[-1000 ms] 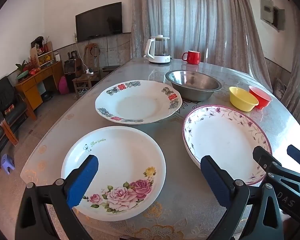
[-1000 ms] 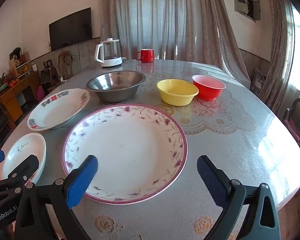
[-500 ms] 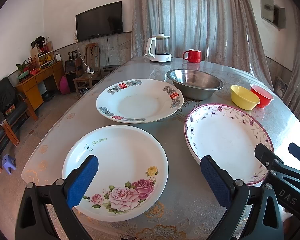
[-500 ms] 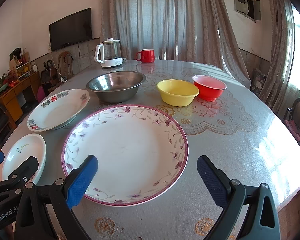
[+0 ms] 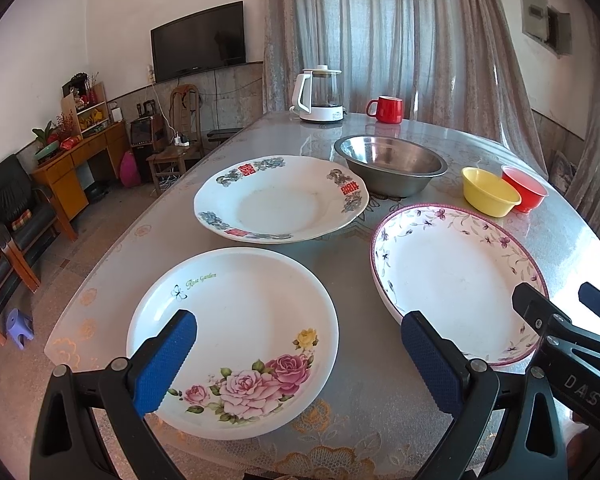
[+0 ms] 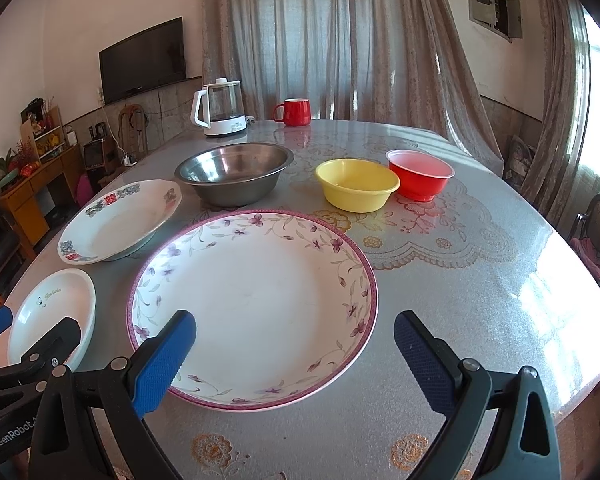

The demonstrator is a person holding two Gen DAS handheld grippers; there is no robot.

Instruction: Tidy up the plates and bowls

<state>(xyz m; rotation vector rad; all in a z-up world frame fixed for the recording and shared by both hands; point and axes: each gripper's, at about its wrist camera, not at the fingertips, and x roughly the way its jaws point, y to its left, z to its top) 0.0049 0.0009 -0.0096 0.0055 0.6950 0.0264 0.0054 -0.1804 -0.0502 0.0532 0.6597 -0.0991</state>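
Tabletop as I see it from both wrist cameras. The rose plate (image 5: 236, 332) lies flat at the near left edge of the table (image 6: 480, 288), directly under my left gripper (image 5: 300, 360), whose blue pads (image 5: 166, 360) stand wide apart and hold nothing; one pad overlaps the plate's near rim in the left view, but I cannot tell whether it touches. To its right, just beside it and not touching, lies the larger purple-vine plate (image 6: 256, 300) with a pink rim. My right gripper (image 6: 296, 360) hovers over its near edge, jaws likewise spread wide and empty. Behind the rose plate sits the scalloped plate with red characters (image 5: 280, 200). Its far right rim comes close to the steel bowl (image 6: 236, 176); whether they touch I cannot tell. Further right, the yellow bowl (image 6: 356, 184) and the red bowl (image 6: 420, 174) stand side by side, seemingly in contact. At the far edge stand a white kettle (image 6: 220, 110) and a red mug (image 6: 296, 112). Curtains (image 6: 320, 40) and a wall-mounted television (image 5: 198, 40) close the background.
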